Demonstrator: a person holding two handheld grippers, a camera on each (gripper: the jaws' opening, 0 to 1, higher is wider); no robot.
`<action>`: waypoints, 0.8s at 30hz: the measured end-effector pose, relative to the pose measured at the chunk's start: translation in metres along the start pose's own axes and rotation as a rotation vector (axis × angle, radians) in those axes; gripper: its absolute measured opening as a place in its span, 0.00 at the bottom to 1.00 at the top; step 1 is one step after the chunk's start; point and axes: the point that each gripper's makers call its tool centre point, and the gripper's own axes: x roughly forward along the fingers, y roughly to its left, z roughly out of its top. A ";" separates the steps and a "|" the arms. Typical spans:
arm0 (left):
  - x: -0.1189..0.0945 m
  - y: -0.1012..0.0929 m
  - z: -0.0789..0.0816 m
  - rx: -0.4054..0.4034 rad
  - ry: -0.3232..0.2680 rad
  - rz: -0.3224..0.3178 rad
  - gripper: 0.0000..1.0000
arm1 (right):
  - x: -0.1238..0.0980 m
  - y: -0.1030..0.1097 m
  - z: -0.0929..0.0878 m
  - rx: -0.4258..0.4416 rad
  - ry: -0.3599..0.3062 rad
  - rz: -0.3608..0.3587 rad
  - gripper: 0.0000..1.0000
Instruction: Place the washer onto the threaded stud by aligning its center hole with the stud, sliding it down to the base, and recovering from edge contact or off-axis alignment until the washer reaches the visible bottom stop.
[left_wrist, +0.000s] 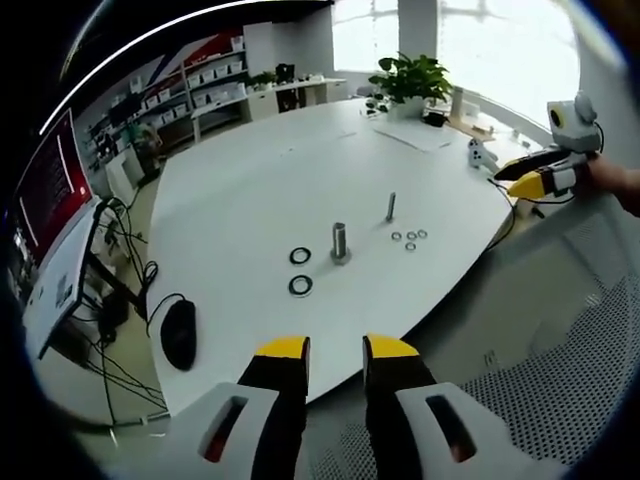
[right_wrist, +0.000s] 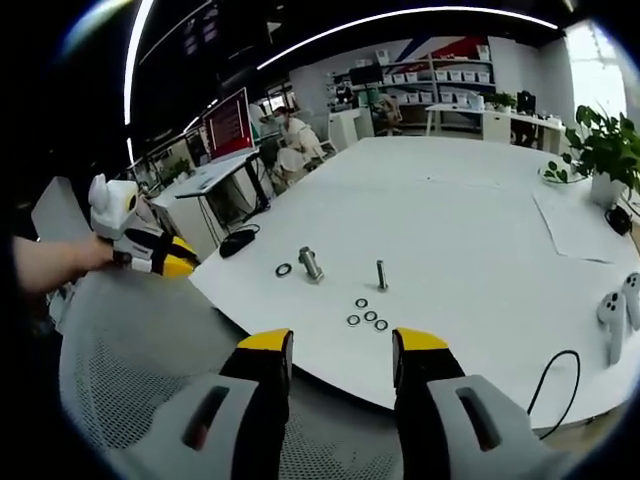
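Two studs stand on the white table (left_wrist: 250, 190): a thick threaded stud (left_wrist: 340, 241) and a thin one (left_wrist: 391, 206). Two dark washers (left_wrist: 300, 270) lie beside the thick one, four small washers (left_wrist: 409, 238) near the thin. Left gripper (left_wrist: 335, 350) and right gripper (right_wrist: 340, 345) hang spread and empty, well short of them.

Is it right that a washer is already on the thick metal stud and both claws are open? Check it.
Not quite. In the left gripper view the thick metal stud is bare, and the two black ring washers lie flat on the white table beside it. The left claw and the right claw are indeed open.
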 end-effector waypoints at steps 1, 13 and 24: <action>0.000 -0.001 0.000 0.001 0.002 -0.003 0.19 | 0.000 -0.001 0.000 0.002 0.001 -0.002 0.42; 0.003 -0.006 -0.004 0.008 0.033 -0.027 0.19 | 0.000 -0.004 0.001 0.016 -0.005 -0.013 0.42; 0.002 -0.007 -0.002 0.003 0.027 -0.033 0.21 | 0.001 -0.001 -0.002 0.006 0.015 0.003 0.42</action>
